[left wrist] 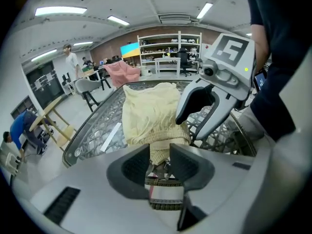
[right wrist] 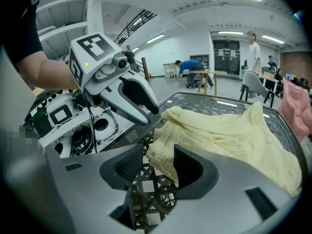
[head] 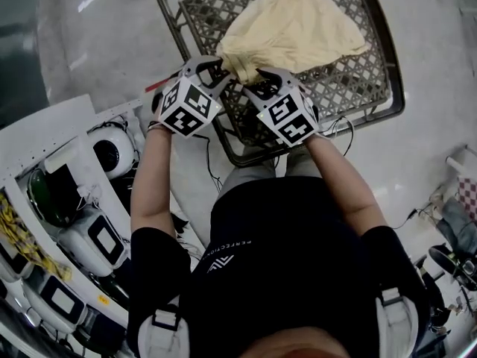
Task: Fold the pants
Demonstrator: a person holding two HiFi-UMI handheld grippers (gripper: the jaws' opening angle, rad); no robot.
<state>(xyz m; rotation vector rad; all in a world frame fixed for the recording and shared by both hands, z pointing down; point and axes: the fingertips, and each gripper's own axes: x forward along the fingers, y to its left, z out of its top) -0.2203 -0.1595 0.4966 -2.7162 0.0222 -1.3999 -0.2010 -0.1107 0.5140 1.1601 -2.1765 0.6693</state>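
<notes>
Black lattice table on a grey workshop floor holds yellow pants, waistband loose between the parted jaws of left gripper and right gripper.

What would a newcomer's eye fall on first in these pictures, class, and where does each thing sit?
The pale yellow pants stand out most, lying bunched on a black mesh table at the top of the head view. At their near edge, the left gripper and right gripper sit side by side. Each has its jaws apart, with the ribbed waistband between them.
</notes>
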